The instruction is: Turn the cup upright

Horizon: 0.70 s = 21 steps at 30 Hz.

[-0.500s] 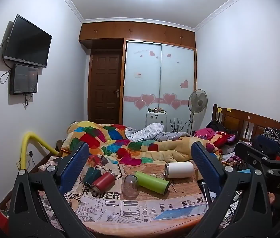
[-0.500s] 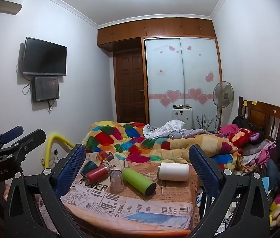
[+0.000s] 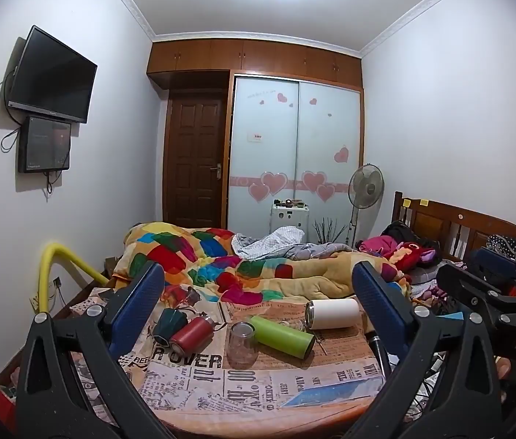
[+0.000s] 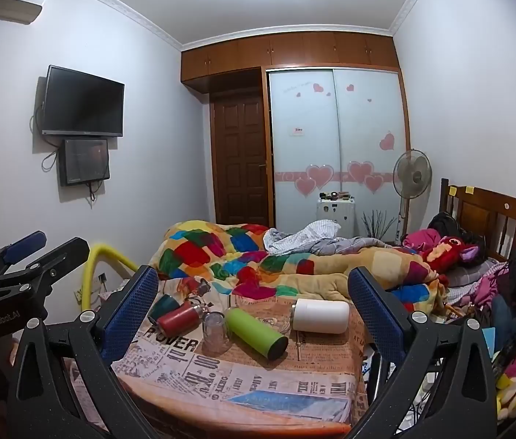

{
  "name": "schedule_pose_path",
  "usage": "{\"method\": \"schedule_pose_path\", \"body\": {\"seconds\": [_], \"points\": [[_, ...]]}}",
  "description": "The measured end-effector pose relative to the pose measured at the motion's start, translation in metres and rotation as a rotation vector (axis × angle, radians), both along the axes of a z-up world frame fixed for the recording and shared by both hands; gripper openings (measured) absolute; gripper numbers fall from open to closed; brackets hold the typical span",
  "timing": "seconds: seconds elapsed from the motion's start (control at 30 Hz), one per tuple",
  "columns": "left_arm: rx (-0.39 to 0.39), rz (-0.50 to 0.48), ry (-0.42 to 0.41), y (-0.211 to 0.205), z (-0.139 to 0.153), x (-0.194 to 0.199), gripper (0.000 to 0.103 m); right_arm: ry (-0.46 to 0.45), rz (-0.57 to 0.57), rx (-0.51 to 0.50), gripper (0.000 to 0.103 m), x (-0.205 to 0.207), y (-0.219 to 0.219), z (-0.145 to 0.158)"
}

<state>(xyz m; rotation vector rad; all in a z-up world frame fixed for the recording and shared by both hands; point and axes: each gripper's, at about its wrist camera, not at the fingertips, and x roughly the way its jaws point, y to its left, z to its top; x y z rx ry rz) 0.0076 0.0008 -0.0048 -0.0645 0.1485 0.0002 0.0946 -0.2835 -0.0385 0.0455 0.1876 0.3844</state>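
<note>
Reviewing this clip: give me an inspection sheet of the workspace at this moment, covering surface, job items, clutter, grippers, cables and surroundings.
Surface: table covered with a newspaper-print cloth.
Job's things: white cup, green bottle, red bottle and dark green cup all lie on their sides; clear glass stands, whether mouth up or down is unclear.
Clutter: a thin small object lies by the white cup.
Grippers: left gripper and right gripper both wide open, holding nothing, short of the cups.
Cables: wires hang below the wall screens.
Surroundings: bed with patchwork quilt, standing fan, wardrobe.
</note>
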Motion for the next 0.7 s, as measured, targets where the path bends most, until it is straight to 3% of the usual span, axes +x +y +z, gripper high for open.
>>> {"method": "schedule_pose_path", "body": {"seconds": [0.7], "points": [[-0.003,0.004,0.000,-0.0001,-0.0022,0.0005,0.103,0.002,0.001,-0.006,0.103,0.0006,0.0014,-0.0006]]}}
